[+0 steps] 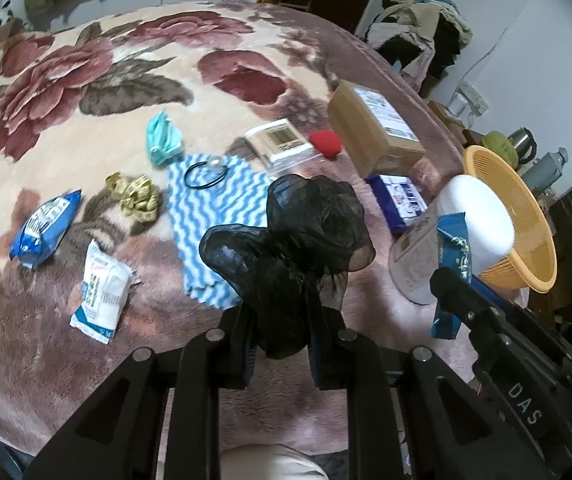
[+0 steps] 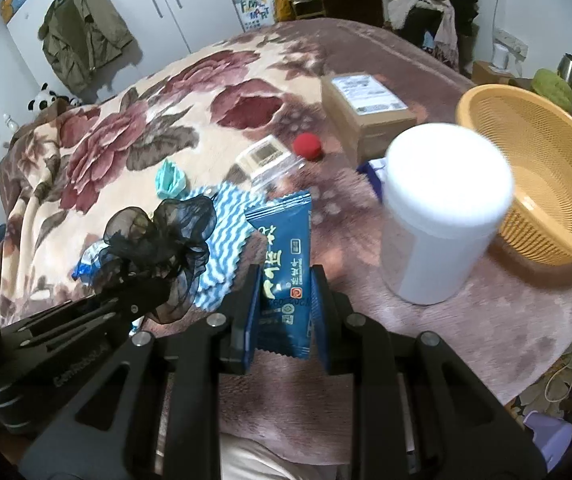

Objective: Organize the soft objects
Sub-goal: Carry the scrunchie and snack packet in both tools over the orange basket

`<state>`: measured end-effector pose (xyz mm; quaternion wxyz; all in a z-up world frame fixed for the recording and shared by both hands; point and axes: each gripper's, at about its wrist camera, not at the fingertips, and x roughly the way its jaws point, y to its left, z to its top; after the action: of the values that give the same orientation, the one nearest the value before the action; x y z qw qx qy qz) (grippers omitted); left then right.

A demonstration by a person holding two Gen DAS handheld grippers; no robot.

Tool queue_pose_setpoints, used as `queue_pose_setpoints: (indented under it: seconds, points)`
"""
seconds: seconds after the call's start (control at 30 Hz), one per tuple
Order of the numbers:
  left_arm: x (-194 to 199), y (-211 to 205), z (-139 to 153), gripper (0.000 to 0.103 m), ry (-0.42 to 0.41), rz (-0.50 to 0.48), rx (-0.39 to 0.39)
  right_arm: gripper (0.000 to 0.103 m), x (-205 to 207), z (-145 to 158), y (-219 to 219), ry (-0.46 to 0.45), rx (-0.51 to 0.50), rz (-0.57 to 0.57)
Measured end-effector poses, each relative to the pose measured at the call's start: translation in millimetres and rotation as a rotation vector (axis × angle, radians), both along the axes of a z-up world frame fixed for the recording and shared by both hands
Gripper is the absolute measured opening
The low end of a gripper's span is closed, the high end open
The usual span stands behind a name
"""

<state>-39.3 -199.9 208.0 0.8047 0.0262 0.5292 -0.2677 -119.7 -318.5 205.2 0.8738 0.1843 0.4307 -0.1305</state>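
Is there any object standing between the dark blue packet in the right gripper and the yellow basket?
Yes. The white jar stands on the blanket between the dark blue packet held by the right gripper and the yellow basket.

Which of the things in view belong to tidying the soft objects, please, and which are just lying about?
Part of the job: black mesh bow in left gripper, blue packet in right gripper, yellow basket.
Lying about: cardboard box, white jar, red ball.

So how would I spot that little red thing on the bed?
Find the cardboard box on the floral blanket. The red ball lies just left of it, beside a clear box of swabs. It is the only round, plain red thing there.
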Motion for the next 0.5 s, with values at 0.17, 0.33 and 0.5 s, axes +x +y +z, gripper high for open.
queue_pose_setpoints:
  seconds: [0.17, 0.33, 0.5]
  points:
    - [-7.9, -17.7, 11.2, 0.02, -0.023, -0.029, -0.004, 0.024, -7.9, 10.9, -16.4, -0.025, -0.009, -0.031]
    - [-12.6, -33.3, 19.7, 0.02, -0.039, -0.053, -0.008, 0.024, -14.3, 18.5, -30.3, -0.045, -0.013, -0.057]
    - [-16.7, -49.6, 27.7, 0.02, -0.053, -0.079, -0.015, 0.024, -18.5, 25.6, -41.6, -0.062, -0.021, -0.077]
